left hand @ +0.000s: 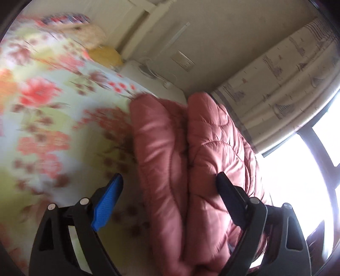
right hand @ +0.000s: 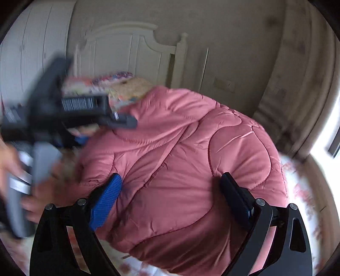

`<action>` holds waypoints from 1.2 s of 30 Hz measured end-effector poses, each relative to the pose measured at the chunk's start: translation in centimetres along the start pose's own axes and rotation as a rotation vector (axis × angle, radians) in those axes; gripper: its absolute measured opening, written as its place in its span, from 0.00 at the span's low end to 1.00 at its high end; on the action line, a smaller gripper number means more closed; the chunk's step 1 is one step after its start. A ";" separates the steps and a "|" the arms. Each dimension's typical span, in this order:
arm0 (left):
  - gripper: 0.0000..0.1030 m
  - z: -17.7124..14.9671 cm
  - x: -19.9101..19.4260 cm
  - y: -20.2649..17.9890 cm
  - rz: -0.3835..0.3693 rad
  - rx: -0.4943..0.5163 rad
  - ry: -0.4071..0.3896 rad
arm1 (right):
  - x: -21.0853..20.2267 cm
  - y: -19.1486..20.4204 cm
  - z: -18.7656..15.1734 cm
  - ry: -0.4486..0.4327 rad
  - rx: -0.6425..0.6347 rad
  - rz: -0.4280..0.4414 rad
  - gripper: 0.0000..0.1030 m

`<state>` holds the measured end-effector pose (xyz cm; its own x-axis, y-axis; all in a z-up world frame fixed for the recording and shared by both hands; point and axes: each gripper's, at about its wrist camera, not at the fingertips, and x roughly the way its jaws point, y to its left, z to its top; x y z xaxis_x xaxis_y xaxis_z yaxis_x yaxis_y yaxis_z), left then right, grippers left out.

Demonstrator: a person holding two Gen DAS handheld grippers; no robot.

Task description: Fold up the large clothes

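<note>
- Left wrist view shows the left gripper (left hand: 169,183) with its jaws spread wide, one blue pad (left hand: 107,207) on the left and one black finger (left hand: 230,198) on the right; nothing is pinched between them
- Between and beyond those jaws lies the pink quilted jacket (left hand: 191,161), bunched into two long puffy rolls side by side on the floral bedsheet (left hand: 48,118); whether the black finger touches the padding I cannot tell
- At the far edge of the bed sit a yellow cushion (left hand: 106,56) and a patterned pillow (left hand: 68,20), both blurred; a patterned curtain (left hand: 282,85) hangs beside a bright window (left hand: 297,180) on the right
- Right wrist view shows the right gripper (right hand: 171,184) also spread wide, hovering over the jacket (right hand: 180,159) without clamping it; the jacket covers the middle of the bed as one rounded heap, with the sheet (right hand: 301,191) showing at its right edge
- The other gripper's body (right hand: 63,110), blurred, sits at the jacket's left edge, with a person's hand (right hand: 42,191) under it
- A white headboard (right hand: 131,53) stands at the far edge of the bed
- No containers are in view; a striped label on the blurred gripper body is unreadable, and no other writing can be made out
</note>
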<state>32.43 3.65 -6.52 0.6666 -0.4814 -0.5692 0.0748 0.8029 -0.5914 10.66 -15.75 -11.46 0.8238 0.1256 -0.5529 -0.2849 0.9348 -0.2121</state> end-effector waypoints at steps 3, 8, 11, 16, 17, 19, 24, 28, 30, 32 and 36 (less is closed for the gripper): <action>0.96 -0.5 -4.5 -0.9 0.238 0.093 -0.136 | 0.1 0.6 -0.6 -0.008 -0.017 -0.038 0.88; 0.98 -2.9 -11.9 -5.1 0.495 0.293 -0.395 | -4.3 0.1 1.1 -0.076 -0.003 -0.010 0.88; 0.98 -4.8 -15.5 -8.0 0.563 0.394 -0.514 | -9.1 -1.5 0.9 -0.172 0.071 0.071 0.89; 0.98 -8.9 -18.7 -12.7 0.469 0.468 -0.537 | -14.4 -4.5 -1.6 -0.211 0.245 0.031 0.89; 0.98 -9.5 -18.8 -13.3 0.433 0.475 -0.516 | -14.9 -4.8 -2.3 -0.204 0.261 0.012 0.89; 0.98 -11.4 -18.4 -14.2 0.428 0.485 -0.469 | -15.9 -5.2 -3.3 -0.181 0.276 -0.028 0.90; 0.98 -14.5 -16.4 -16.2 0.493 0.541 -0.392 | -18.4 -5.7 -5.1 -0.161 0.282 -0.098 0.90; 0.98 -16.2 -16.5 -16.6 0.486 0.557 -0.376 | -20.6 -5.7 -6.1 -0.181 0.280 -0.122 0.96; 0.98 -16.9 -16.7 -16.6 0.482 0.566 -0.375 | -21.7 -5.7 -6.2 -0.196 0.273 -0.121 0.95; 0.98 -17.3 -17.2 -16.9 0.475 0.582 -0.383 | -22.5 -5.6 -6.2 -0.206 0.261 -0.124 0.96; 0.98 -17.2 -18.1 -17.2 0.475 0.597 -0.402 | -23.9 -5.4 -5.7 -0.238 0.250 -0.119 0.95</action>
<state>6.33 -7.55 4.11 0.9294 0.0224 -0.3684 0.0241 0.9923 0.1213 -10.28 -25.67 -1.74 0.9433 0.0569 -0.3271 -0.0754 0.9962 -0.0442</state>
